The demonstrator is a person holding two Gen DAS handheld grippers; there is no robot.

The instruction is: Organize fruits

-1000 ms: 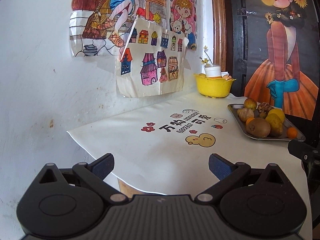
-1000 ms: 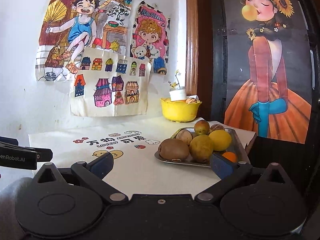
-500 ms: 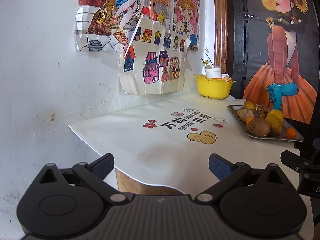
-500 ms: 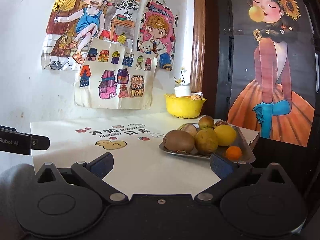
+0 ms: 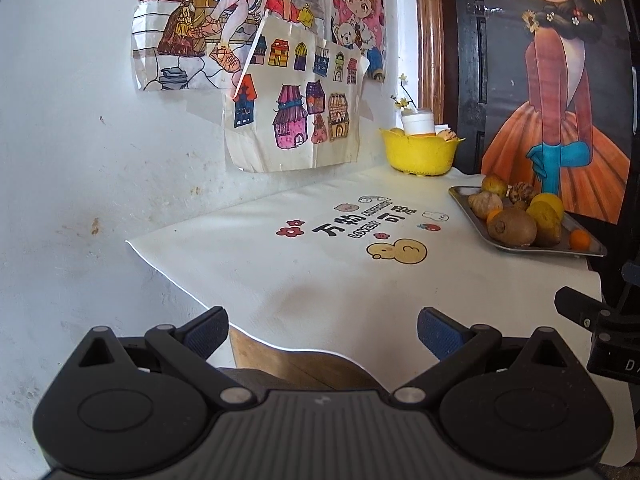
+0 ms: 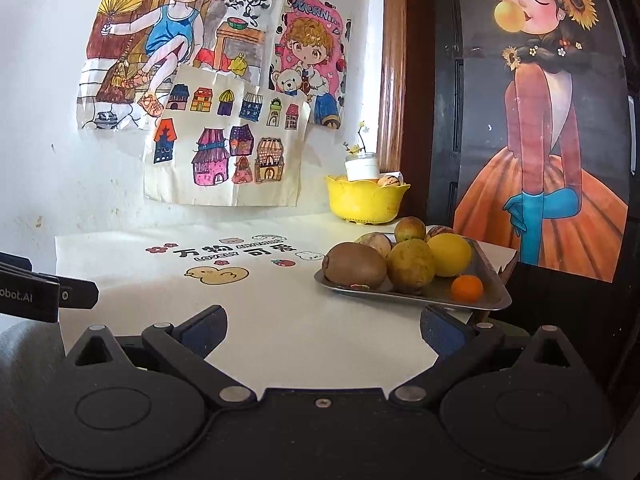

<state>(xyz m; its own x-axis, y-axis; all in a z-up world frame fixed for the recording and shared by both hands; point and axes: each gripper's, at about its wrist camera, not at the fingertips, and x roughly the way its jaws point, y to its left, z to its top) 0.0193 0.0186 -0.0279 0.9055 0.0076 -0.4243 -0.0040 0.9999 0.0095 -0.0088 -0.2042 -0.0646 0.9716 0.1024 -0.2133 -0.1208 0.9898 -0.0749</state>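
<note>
Right tool advanced toward fruit tray; both tools wide open, empty.

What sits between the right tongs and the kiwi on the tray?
Nothing visible. The right tongs are open over bare white tablecloth, and the kiwi lies at the near left edge of the metal tray, ahead and slightly right.

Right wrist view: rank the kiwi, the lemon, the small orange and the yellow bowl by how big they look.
1. Yellow bowl, though farthest back.
2. Kiwi, slightly nearer.
3. Lemon, close to the kiwi; unsure.
4. Small orange, clearly smallest.
</note>
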